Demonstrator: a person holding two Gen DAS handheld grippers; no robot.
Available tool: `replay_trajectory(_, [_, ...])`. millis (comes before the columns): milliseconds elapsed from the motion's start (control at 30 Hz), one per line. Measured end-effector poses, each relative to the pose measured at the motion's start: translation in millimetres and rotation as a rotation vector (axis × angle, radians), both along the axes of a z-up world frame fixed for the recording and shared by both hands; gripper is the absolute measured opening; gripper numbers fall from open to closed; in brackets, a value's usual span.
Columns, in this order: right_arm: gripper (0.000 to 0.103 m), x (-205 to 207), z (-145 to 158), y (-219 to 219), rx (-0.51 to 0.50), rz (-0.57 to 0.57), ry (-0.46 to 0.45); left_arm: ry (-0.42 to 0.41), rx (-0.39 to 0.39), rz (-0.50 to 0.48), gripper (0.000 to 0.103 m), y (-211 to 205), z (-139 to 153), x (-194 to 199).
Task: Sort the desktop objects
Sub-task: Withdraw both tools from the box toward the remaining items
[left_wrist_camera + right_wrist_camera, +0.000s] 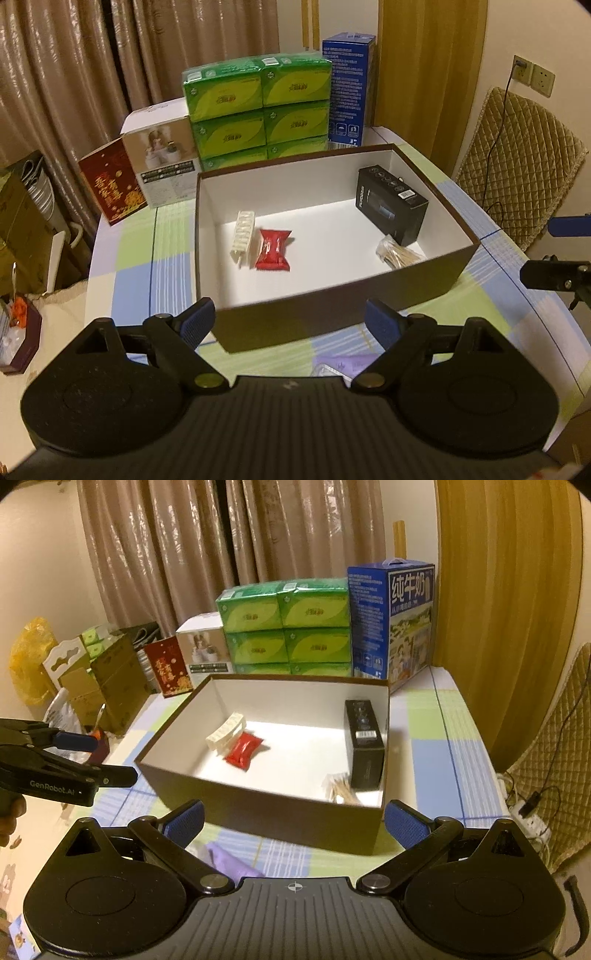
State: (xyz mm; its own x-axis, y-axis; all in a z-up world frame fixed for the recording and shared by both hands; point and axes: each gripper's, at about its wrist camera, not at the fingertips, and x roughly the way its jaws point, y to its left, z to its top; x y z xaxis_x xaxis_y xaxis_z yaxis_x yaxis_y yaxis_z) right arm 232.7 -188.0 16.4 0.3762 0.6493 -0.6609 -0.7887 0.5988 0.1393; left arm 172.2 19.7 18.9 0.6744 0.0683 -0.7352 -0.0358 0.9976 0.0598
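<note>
Both claws hang released above the tabletop's near edge, left claw (pixel 290 323) and right claw (pixel 293 821), nothing between them. Only the right view shows the left claw sideways. Inside the box (pixel 332 295): red packet (pixel 274 250), black carton (pixel 391 205).

At the far edge of the desk (pixel 140 266), which wears a checked cloth of green, blue and white, a shrink-wrapped stack of green tissue packs (pixel 258 107) stands between a white appliance carton (pixel 162 162) and a tall blue milk carton (pixel 399 624). A red gift box (pixel 110 184) leans just beside the white carton. Beige curtains (pixel 221 546) hang behind, and a quilted chair back (pixel 517 166) stands beside the desk, below wall sockets (pixel 532 74).
</note>
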Motion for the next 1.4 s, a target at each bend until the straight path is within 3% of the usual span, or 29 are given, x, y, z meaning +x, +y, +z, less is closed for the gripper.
replay_trajectory(333, [0.101,-26,-3,-13,-0.005,0.016,-0.013,0.003,0.015,0.023,0.086,-9,-8,-40])
replay_trajectory(800, [0.101,-49,-41,-32,-0.045,-0.004,0.086,0.046,0.009,-0.008,0.086,-32,-35,-81])
replay_trajectory(1400, [0.101,-64,-89,-44,-0.116,-0.051,0.206,0.118,0.016,-0.091,0.085,-47,-78,-98])
